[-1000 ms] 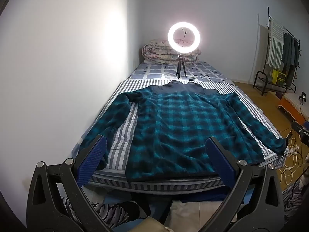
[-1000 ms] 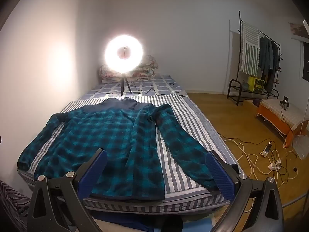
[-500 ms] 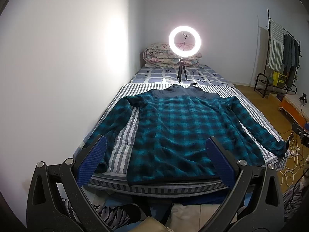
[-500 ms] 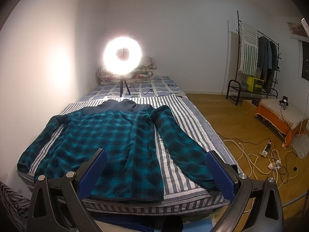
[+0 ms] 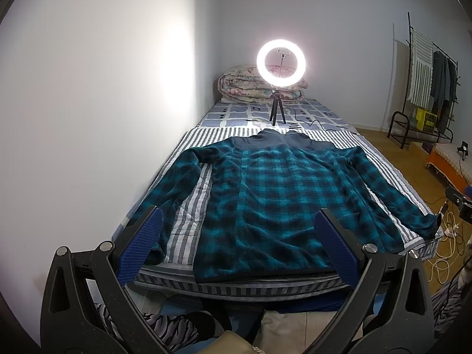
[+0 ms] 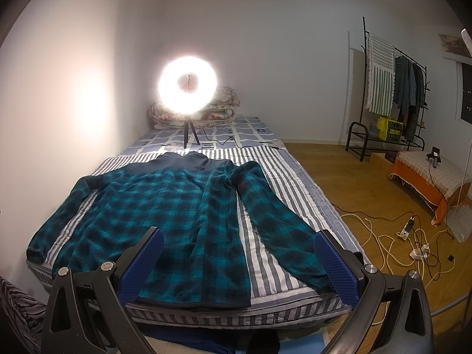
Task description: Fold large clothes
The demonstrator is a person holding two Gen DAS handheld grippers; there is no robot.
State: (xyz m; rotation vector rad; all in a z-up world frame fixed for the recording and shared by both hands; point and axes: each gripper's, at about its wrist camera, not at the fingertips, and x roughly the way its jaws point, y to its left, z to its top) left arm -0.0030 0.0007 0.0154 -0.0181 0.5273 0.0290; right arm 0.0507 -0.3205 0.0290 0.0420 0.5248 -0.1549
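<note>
- nearest to us, the left gripper point(image 5: 237, 244) hangs over the foot of the bed, its two blue-padded fingers point(image 5: 141, 249) wide apart with nothing between them.
- the right gripper point(image 6: 239, 261) is held the same way, jaws wide apart and holding nothing, just short of the mattress edge.
- below the left gripper we see a bit of zebra-striped cloth point(image 5: 165, 329) and dark blue fabric under the bed's edge.
- the jacket point(image 5: 283, 194), a teal and black check with a dark collar, lies flat and face down on the striped sheet point(image 6: 283, 183), hem toward us, collar away.
- its sleeves spread out and down to either side; one cuff point(image 5: 433, 224) reaches the sheet's right edge.
- beyond the collar a lit ring light point(image 5: 281, 60) stands on a small tripod on the bed.
- behind it a rolled quilt point(image 5: 244, 85) sits against the far wall.
- on the right, white cables point(image 6: 380, 236) lie tangled on the wooden floor, with a clothes rack point(image 6: 389, 94) standing farther back.
</note>
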